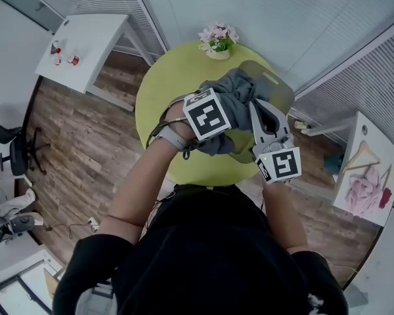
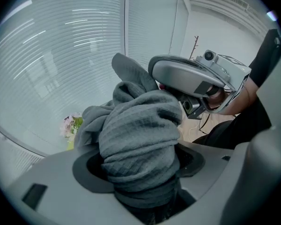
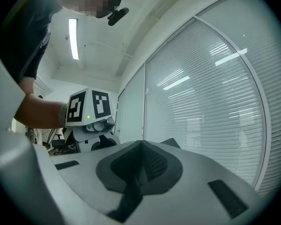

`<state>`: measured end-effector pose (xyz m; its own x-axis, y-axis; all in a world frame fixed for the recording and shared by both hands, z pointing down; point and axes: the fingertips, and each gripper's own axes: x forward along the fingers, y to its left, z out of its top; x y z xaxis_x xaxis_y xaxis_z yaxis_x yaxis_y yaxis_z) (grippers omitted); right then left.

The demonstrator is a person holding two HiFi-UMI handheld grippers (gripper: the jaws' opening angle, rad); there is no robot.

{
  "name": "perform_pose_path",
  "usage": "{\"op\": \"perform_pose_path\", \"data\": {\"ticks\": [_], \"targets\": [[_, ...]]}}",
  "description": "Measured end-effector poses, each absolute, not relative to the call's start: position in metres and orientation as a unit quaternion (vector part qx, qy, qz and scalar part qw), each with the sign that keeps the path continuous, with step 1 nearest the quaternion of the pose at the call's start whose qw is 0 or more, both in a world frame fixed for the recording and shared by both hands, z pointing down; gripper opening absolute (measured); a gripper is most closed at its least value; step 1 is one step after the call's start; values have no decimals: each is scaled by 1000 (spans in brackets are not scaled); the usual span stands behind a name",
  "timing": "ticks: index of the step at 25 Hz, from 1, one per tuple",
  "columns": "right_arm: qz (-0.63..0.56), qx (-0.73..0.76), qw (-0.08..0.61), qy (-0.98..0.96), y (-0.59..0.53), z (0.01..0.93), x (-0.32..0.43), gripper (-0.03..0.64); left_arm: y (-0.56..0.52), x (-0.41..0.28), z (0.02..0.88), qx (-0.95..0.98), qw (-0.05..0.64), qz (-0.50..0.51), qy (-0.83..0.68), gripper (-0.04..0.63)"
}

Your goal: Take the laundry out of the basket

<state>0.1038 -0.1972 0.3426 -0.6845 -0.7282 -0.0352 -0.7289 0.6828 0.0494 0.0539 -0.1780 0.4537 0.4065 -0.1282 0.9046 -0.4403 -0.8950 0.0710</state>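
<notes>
A grey cloth point(image 1: 240, 94) is bunched up above the round yellow-green table point(image 1: 164, 90). My left gripper point(image 1: 231, 110) is shut on it; in the left gripper view the cloth point(image 2: 140, 130) bulges out between the jaws and fills the middle of the picture. An olive basket point(image 1: 278, 87) with a slot handle sits at the table's right side, partly hidden by the cloth and the grippers. My right gripper point(image 1: 259, 110) is just right of the cloth, pointing level. Its jaws point(image 3: 140, 146) meet with nothing between them. Each gripper shows in the other's view.
A small pot of pink flowers point(image 1: 217, 41) stands at the table's far edge. A white table point(image 1: 85, 48) is at the far left, another with a pink item point(image 1: 364, 182) at the right. An office chair point(image 1: 16, 153) stands at the left. Blinds cover the windows behind.
</notes>
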Motion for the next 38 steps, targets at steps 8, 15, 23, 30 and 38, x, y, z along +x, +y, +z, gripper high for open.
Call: {"op": "perform_pose_path", "data": {"ticks": [8, 15, 23, 30, 38], "targets": [[41, -400, 14, 916, -183, 327, 62, 21, -172, 7, 440, 832, 140, 505, -182, 353], [46, -385, 12, 922, -179, 324, 16, 21, -172, -49, 435, 826, 140, 503, -210, 353], [45, -368, -1, 929, -176, 333, -37, 21, -168, -105, 443, 824, 155, 495, -229, 353], [34, -361, 6, 932, -167, 347, -89, 21, -166, -151, 467, 819, 166, 491, -246, 353], [26, -362, 2, 932, -148, 357, -135, 21, -154, -190, 494, 814, 185, 494, -244, 353]]}}
